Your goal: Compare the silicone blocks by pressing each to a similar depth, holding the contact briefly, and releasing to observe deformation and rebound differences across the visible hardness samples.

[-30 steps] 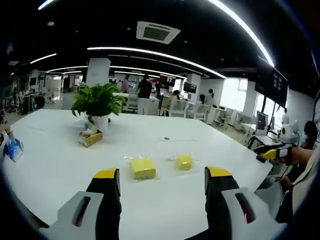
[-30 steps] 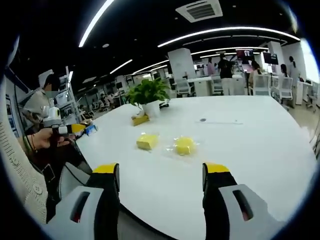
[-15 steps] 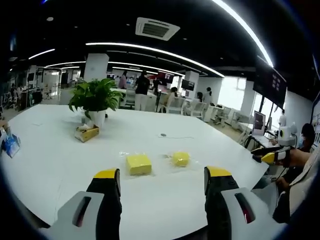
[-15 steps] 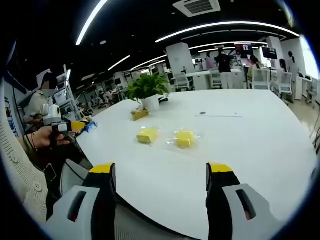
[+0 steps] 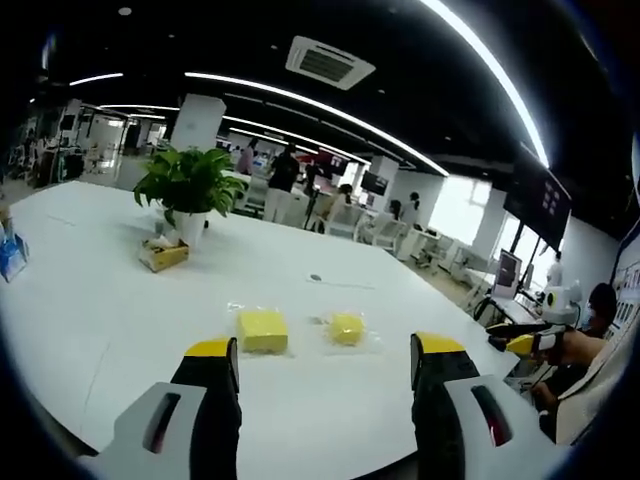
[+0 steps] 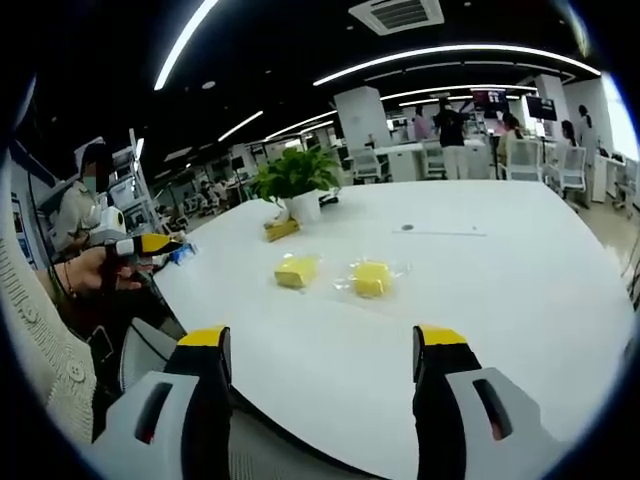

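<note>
Box point(image 5: 163, 255) beside plant point(image 5: 187, 183), perhaps tissues

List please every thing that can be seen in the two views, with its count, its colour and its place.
silicone blocks: two, yellow, side by side and apart on the table, each on a clear film; the second looks rounder
table: one, white, large
potted plant: one, green in a white pot, far part of the table
small box: one, yellowish, beside the pot
blue item: one, at the table's edge, kind unclear
ceiling lights: several, white strips
people: several, far behind the table
left gripper: one, yellow-tipped, open, short of the blocks
right gripper: one, yellow-tipped, open, short of the blocks
</note>
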Available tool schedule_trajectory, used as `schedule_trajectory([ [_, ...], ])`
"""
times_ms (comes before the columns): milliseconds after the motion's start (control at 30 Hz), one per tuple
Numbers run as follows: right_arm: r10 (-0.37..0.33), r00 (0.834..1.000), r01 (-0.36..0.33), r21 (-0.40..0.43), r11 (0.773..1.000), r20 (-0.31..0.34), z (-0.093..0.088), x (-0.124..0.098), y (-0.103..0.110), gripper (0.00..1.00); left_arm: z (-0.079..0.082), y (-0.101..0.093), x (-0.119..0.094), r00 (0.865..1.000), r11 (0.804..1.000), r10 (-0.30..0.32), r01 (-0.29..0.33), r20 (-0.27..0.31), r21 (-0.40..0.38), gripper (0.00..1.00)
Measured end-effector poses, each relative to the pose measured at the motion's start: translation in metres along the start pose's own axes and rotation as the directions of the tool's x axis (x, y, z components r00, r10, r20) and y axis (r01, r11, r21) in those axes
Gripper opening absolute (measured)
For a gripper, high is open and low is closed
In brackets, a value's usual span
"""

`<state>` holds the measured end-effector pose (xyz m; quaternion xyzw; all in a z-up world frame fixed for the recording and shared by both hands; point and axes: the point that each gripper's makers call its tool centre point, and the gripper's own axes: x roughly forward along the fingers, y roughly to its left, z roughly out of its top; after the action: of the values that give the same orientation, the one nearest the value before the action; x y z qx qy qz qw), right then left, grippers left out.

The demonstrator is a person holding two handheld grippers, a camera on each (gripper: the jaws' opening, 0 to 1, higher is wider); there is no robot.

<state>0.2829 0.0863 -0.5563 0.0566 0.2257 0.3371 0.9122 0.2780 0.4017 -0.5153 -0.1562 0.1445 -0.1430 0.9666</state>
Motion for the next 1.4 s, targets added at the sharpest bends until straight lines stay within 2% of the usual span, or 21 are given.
schedule_trajectory([
  [767,0.002,1.000,-0.002,0.016,1.000,0.007,-0.001,0.006,-0.001,0.74,-0.016,0.004,0.005,0.998,0.999,-0.023,0.021,-0.054,-0.031,0.71],
  [1033,0.003,1.000,-0.003,0.011,1.000,0.006,0.000,0.007,0.002,0.75,-0.015,0.007,0.008,0.997,0.995,-0.048,0.044,-0.053,-0.087,0.68],
  [1200,0.004,1.000,-0.004,0.010,1.000,0.006,0.001,0.007,0.005,0.74,-0.007,0.013,0.011,0.997,0.992,-0.060,0.055,-0.038,-0.116,0.66],
  [1333,-0.020,1.000,0.020,0.006,1.000,0.000,0.003,0.008,0.002,0.77,0.010,0.019,0.018,0.997,0.983,-0.081,0.083,0.022,-0.166,0.71],
  [1400,-0.027,1.000,0.027,0.002,1.000,0.005,0.005,0.009,0.000,0.80,0.013,0.025,0.022,0.996,0.980,-0.085,0.087,0.019,-0.181,0.71],
])
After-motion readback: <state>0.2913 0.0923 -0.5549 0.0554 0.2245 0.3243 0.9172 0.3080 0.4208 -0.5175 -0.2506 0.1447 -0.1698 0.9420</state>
